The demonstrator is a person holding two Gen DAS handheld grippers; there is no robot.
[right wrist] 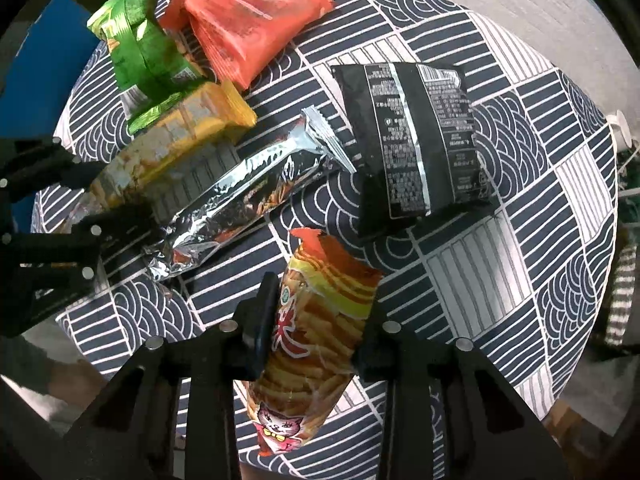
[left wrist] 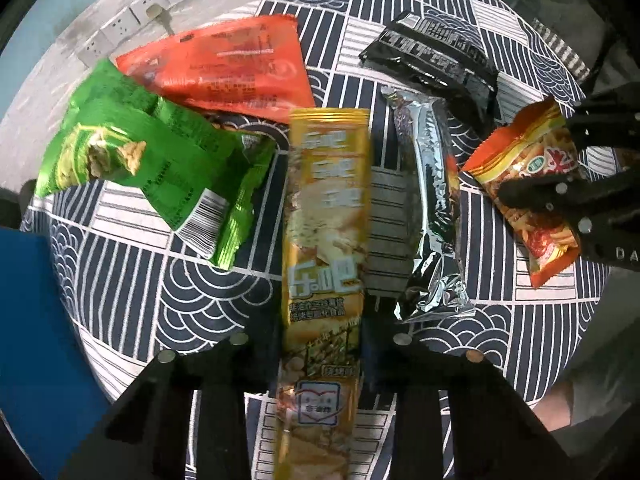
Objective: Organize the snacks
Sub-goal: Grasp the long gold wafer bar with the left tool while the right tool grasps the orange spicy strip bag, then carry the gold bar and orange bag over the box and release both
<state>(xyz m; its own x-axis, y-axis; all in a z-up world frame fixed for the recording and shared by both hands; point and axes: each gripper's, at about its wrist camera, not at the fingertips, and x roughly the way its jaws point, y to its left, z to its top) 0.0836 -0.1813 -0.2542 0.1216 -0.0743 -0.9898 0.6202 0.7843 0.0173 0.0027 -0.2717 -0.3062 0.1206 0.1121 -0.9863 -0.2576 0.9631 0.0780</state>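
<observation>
No bins or trays here, the snacks just lie loose on a round table w/ a navy-and-white patterned cloth (left wrist: 132, 280).

Far side: red pack (left wrist: 224, 68) w/ a green pack (left wrist: 132, 160) overlapping its near edge. Black pack (left wrist: 436, 64) sits apart from those two, printed back up in the right wrist view. A silver foil pack (left wrist: 432, 216) lies lengthwise between the yellow one and the orange one, not touching the black pack as far as I can tell.

Left gripper (left wrist: 320, 344) points down and is pinched tight on the long yellow cracker pack (left wrist: 326, 240), fingers on both sides of its near end, rest of it stretching out twd the middle of the table.

Right gripper (right wrist: 316, 332) same deal, clamped on the orange chip bag w/ the cat on it (right wrist: 316, 332), pads squeezing its middle, torn-looking top edge pointing at the black pack.

Blue box-ish thing (left wrist: 36, 340) sits off the table edge on the left. White power strip (left wrist: 132, 20) on the floor beyond the table.
</observation>
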